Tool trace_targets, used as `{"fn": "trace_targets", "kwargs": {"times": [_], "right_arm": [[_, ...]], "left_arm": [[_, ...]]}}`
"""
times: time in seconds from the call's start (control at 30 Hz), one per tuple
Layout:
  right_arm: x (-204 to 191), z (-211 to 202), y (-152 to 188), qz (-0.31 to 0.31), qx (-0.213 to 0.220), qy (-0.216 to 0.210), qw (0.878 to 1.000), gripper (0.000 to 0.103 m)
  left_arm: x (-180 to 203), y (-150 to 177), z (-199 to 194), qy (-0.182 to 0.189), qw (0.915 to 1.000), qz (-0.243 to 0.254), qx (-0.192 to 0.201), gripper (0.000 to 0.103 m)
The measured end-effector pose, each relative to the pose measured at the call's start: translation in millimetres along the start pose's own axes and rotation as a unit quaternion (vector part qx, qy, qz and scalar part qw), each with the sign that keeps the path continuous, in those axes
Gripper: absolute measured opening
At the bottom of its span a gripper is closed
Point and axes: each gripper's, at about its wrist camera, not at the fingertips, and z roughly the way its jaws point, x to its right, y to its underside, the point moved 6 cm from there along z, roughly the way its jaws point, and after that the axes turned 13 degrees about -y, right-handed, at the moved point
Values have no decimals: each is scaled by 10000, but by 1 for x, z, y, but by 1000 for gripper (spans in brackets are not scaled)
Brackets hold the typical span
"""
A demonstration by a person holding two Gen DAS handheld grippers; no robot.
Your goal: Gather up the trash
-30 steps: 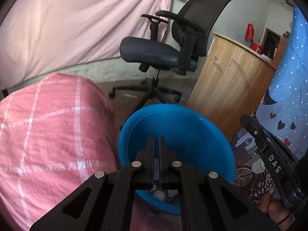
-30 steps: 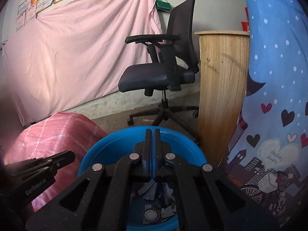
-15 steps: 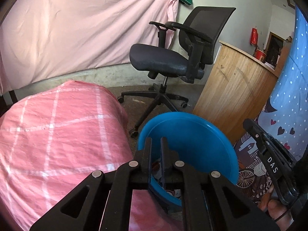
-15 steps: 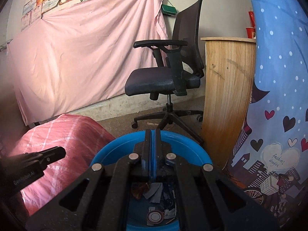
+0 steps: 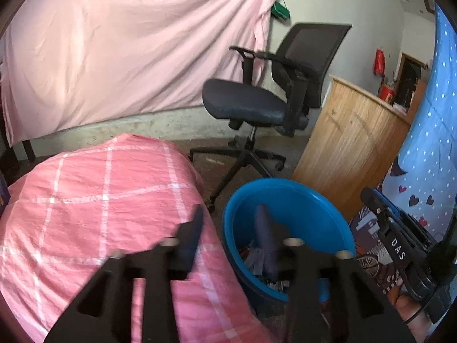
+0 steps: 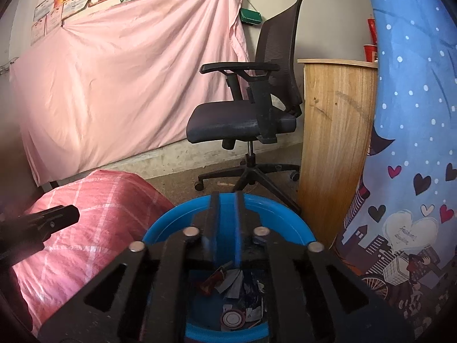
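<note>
From the left wrist, your left tool (image 5: 228,228) stands wide apart and empty, straddling the rim of the blue basin (image 5: 314,200) beside the pink bed (image 5: 100,200).

From the right wrist, your right tool (image 6: 227,220) is slightly parted, holding nothing — the trash (image 6: 234,283) already lies in the basin, so collection looks largely done.

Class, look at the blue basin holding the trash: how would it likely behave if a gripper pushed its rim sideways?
The blue basin looks like thin plastic, so probably light and easy to slide. Its wide rim and low load of scraps suggest it would slide, not tip. The smooth wall may be slippery to pinch.
</note>
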Motion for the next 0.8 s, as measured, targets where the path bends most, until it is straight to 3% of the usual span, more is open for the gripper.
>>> {"fn": "trace_targets", "kwargs": {"times": [0.07,0.2,0.27,0.33,0.5,0.8], "right_arm": [[-5,-5,-2,-11,51,14,10000,64],[-17,-21,-2,-61,153,8,9999,80],[-24,-29,2,-117,178,32,9998,85],[-31,-37,4,-158,217,43,9996,88],[-50,-62,7,-215,394,34,9990,103],[-80,-107,15,-321,801,-60,9963,103]], "left_arm": [[-7,-1,-7,-38,9999,-59,123,44],[-25,2,-21,-143,9996,-87,216,60],[-36,3,-30,-134,9993,-163,315,67],[-47,6,-42,-204,9986,-221,445,84],[-69,15,-69,-323,9961,-281,774,96],[-97,40,-110,-539,9919,-223,1125,100]]}}
